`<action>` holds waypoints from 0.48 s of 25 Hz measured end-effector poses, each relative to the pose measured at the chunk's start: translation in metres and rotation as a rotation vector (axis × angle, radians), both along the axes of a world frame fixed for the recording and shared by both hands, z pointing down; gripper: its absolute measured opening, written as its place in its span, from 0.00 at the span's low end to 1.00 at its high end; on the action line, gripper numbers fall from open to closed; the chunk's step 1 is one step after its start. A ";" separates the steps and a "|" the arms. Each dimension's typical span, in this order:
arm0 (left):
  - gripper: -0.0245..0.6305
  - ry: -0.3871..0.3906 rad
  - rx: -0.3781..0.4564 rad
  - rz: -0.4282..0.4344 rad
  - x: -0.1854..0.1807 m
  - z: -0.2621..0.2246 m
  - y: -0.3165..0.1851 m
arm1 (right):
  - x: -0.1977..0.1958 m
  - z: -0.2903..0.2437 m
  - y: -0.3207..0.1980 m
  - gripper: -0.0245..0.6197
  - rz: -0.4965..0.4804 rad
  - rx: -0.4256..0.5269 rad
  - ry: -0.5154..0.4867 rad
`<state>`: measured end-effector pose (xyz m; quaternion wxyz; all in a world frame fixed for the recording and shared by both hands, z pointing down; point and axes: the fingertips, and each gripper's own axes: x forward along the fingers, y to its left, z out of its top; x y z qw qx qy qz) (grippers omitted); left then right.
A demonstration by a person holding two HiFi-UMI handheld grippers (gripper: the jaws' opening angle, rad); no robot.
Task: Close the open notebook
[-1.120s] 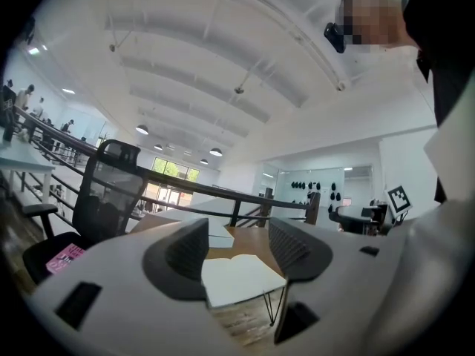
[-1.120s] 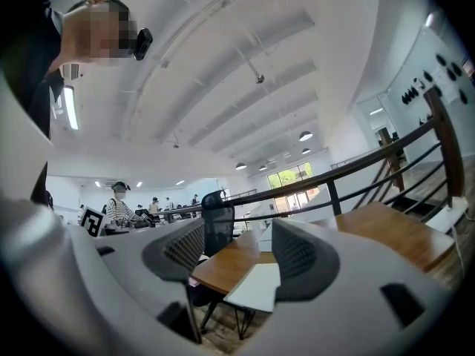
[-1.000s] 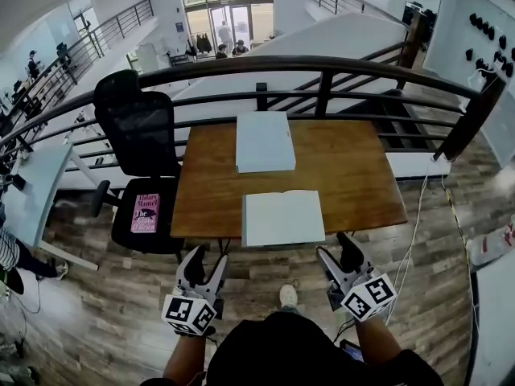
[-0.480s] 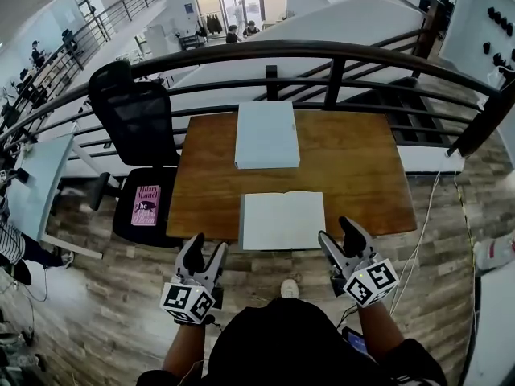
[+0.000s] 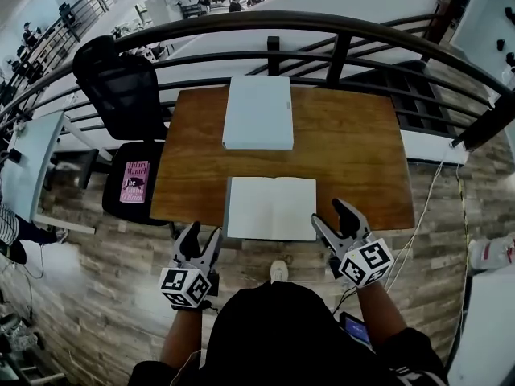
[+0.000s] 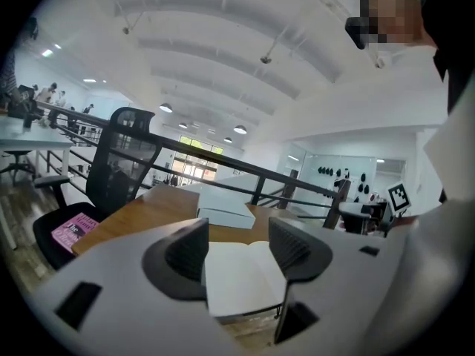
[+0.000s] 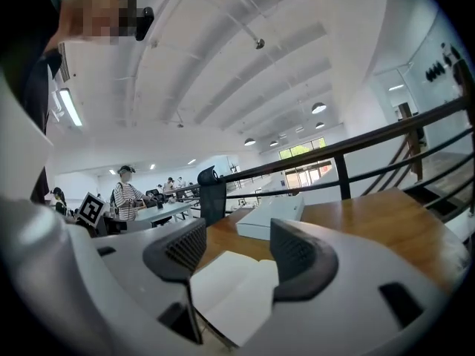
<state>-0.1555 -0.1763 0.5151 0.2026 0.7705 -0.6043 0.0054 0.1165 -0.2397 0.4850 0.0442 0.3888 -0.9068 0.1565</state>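
The left tongs point(image 5: 201, 238) had come forward and down since a second before, jaws wide apart and empty, short of the near edge of the table point(image 5: 354, 151), the notebook point(image 5: 271, 207) just ahead to their right. It lay open and flat between both tools, untouched. The right tongs point(image 5: 332, 218), also spread and empty, had drawn in just beside its right page, so closing seemed about to begin
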 end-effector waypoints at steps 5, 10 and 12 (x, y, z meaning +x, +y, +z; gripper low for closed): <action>0.44 0.030 -0.095 -0.051 0.007 0.040 0.010 | 0.002 0.031 -0.011 0.45 -0.051 -0.056 0.055; 0.43 0.076 -0.209 -0.091 -0.004 0.085 0.018 | -0.017 0.049 -0.013 0.45 -0.089 -0.102 0.067; 0.43 0.091 -0.244 -0.096 -0.007 0.099 0.017 | -0.024 0.056 -0.014 0.45 -0.099 -0.121 0.076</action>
